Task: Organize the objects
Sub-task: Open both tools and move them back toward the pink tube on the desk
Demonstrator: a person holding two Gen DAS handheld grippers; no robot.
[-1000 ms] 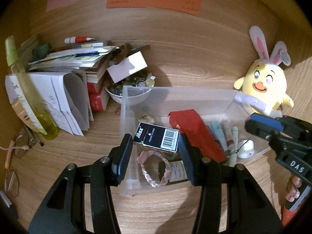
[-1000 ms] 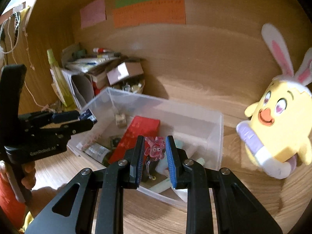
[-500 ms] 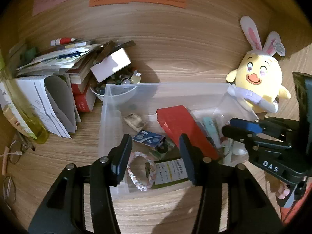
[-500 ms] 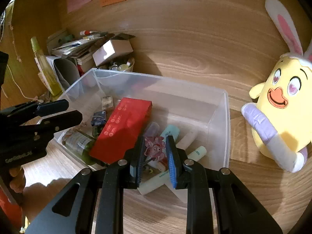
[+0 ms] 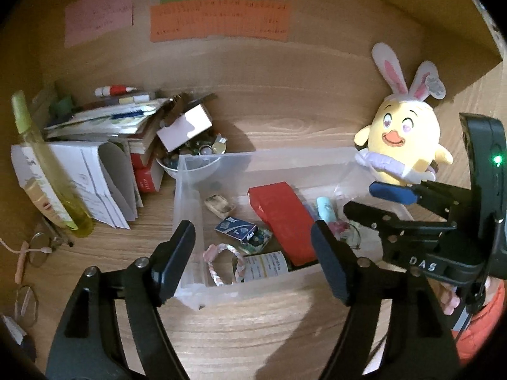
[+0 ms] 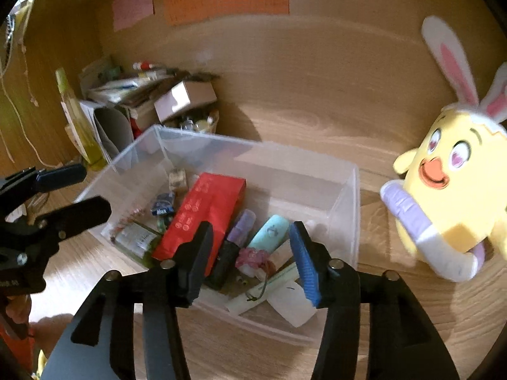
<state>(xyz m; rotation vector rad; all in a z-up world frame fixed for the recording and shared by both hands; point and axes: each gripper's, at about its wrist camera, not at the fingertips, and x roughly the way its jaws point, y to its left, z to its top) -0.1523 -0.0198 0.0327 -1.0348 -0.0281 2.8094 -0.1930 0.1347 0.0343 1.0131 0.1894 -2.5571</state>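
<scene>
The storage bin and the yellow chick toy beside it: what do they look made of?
The storage bin: thin clear plastic, glossy; its contents show through the walls. The yellow chick toy: soft plush fabric, matte and fuzzy at the edges, probably stuffed.

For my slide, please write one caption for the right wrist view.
Right hand-held gripper opening above a clear bin holding a red box.
</scene>
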